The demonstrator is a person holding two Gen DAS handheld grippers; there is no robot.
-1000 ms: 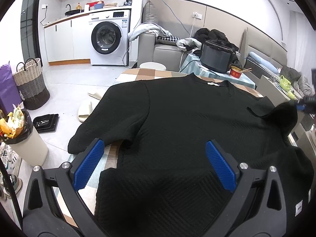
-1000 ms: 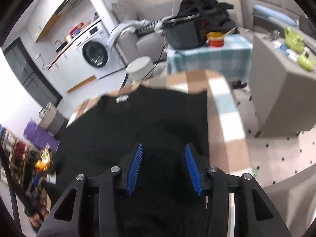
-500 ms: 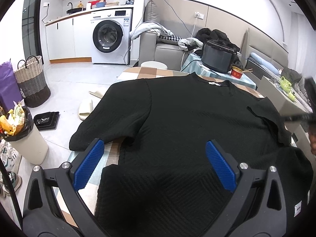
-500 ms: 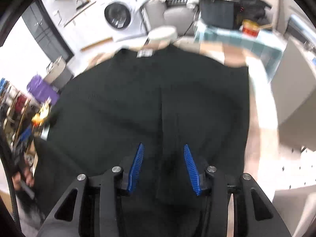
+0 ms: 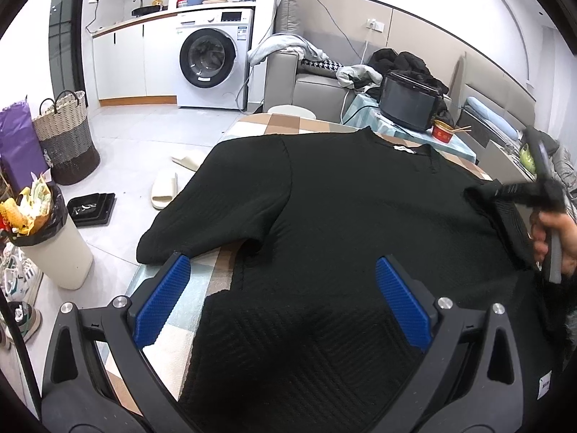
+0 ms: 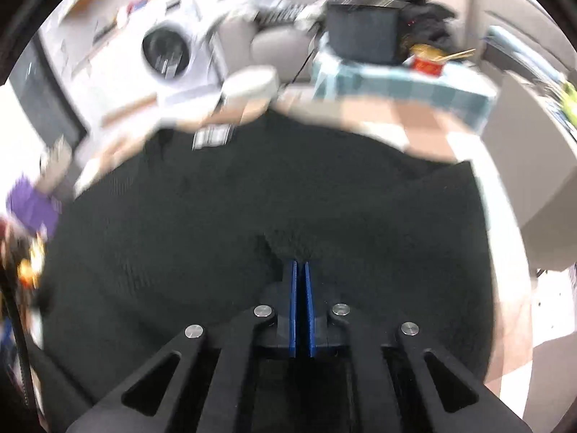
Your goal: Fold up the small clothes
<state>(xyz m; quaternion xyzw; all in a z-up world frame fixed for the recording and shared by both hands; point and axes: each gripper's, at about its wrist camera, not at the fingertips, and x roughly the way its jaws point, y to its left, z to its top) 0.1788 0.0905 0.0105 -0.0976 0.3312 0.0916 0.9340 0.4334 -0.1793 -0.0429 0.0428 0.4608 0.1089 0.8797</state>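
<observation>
Right tool [image 6: 300,270] is now being seen with its blue pads brought together, where half a second ago they were standing apart over the black top [image 5: 360,216]; a small ridge of the knit is being pinched up just ahead of the tips, so the fabric is judged to be clamped between them. From the left wrist view that tool is being held by a hand [image 5: 553,234] at the top's right sleeve, whose edge is being lifted off the counter [image 5: 202,281]. This is being read as the start of the sleeve fold inward. Left tool [image 5: 277,299] is being kept wide apart, hovering above the top's hem with nothing between its pads. The top is lying flat and spread on the counter, collar at the far end.

Left of the top, on the floor, a white bin [image 5: 54,245] is being filled to overflowing with wrappers, and a woven basket [image 5: 66,137] is standing beyond it, its contents hidden.
</observation>
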